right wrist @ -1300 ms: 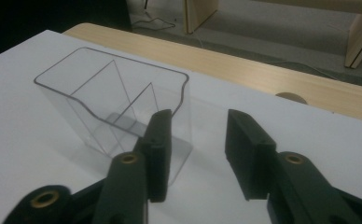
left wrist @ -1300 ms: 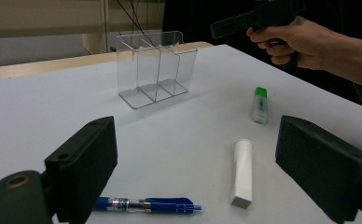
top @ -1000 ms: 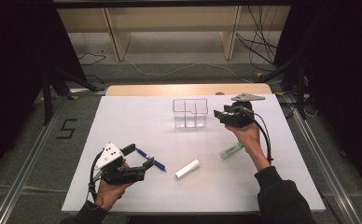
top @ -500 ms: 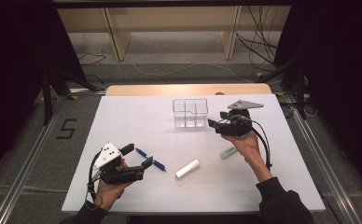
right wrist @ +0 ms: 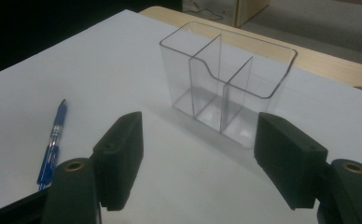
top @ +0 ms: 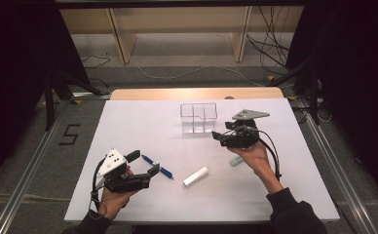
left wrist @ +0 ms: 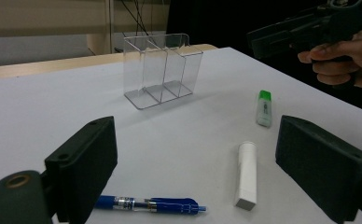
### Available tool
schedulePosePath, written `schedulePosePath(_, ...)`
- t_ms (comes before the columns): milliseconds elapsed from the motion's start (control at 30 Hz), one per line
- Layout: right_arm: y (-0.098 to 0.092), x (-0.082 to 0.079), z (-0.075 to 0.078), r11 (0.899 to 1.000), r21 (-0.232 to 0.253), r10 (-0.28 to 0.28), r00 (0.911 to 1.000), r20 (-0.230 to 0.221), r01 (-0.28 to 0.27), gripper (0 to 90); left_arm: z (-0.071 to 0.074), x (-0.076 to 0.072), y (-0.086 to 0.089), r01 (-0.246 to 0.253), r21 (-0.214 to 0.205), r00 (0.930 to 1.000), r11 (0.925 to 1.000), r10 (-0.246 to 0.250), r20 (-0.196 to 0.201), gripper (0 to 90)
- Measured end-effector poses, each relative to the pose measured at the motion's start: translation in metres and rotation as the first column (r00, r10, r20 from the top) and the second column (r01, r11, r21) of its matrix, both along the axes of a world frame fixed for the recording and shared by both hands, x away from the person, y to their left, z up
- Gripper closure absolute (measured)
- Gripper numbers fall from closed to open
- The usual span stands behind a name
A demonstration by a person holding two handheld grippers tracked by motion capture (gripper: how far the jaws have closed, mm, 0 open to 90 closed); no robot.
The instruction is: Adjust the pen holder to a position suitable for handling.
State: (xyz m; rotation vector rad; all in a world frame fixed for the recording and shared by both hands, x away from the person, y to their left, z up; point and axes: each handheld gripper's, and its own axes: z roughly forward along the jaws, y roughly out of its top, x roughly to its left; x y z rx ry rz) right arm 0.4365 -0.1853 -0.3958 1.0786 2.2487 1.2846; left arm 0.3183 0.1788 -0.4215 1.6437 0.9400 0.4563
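Note:
A clear plastic organizer (top: 198, 117) with three compartments stands upright at the back middle of the white table (top: 143, 122). My right gripper (top: 217, 136) hovers just right of it and faces it. Its jaws are open, have just been opening, and have nothing between them. In the right gripper view the organizer (right wrist: 226, 88) stands just beyond the right gripper (right wrist: 200, 121). My left gripper (top: 144, 164) is open and empty near the front left, above a blue pen (top: 158, 166). In the left gripper view the left gripper (left wrist: 194, 126) frames a white tube (left wrist: 247, 173).
The white tube (top: 196, 176) lies at the front middle of the table. A small green-capped marker (top: 236, 161) lies by the right hand (top: 253, 156). A bare wooden strip (top: 192, 93) edges the far side. Shelving and cables are on the floor beyond.
The right gripper has drifted left and nearer to the person, beside the organizer, and its jaws stand wider. The left gripper has kept still.

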Motion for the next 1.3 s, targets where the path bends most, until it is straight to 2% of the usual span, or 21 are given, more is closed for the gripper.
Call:
schedulePosePath(600,0.015,-0.013,-0.005,0.997,-0.005,0.071,0.9974,-0.01,-0.071,32.0,0.0,0.001,0.0,-0.011,-0.005,0.9999,0.9999,0.011,-0.006,12.2)
schedulePosePath(1133,0.054,-0.017,-0.012,0.988,-0.033,0.146,0.9881,-0.048,-0.148,31.9,0.001,0.001,0.001,-0.017,-0.001,0.9998,0.9999,0.017,-0.011,12.2)
schedulePosePath(1300,0.065,-0.016,-0.015,0.984,-0.043,0.168,0.9841,-0.057,-0.171,31.7,0.001,0.0,0.004,-0.038,0.012,0.9992,0.9992,0.038,-0.009,12.2)
